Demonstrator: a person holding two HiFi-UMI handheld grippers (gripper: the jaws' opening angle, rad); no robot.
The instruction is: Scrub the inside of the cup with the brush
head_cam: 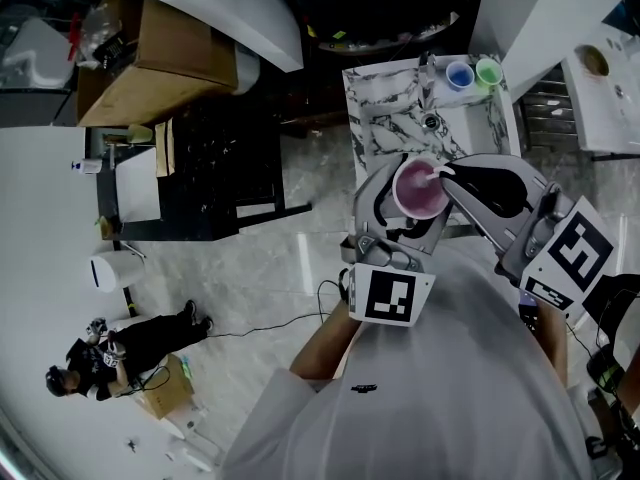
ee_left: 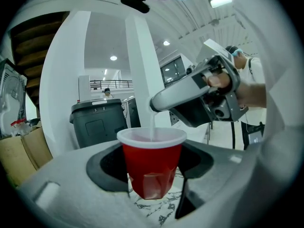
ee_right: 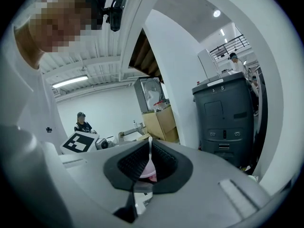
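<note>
Red cup (ee_left: 152, 167) sits clamped upright in my left gripper (head_cam: 408, 211), raised above a marble counter (head_cam: 385, 118). My right gripper (ee_right: 149, 167) is pinched tight on the brush (ee_left: 152, 127), whose thin white stem dips through the rim. I judge scrubbing is the step in hand. Next I must sweep the head round the inner wall without denting the cup. Both grippers are held close in front of me, the right slanting down from above.

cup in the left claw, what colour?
Red outside with a white rim. The cup shows best in the left gripper view.
</note>
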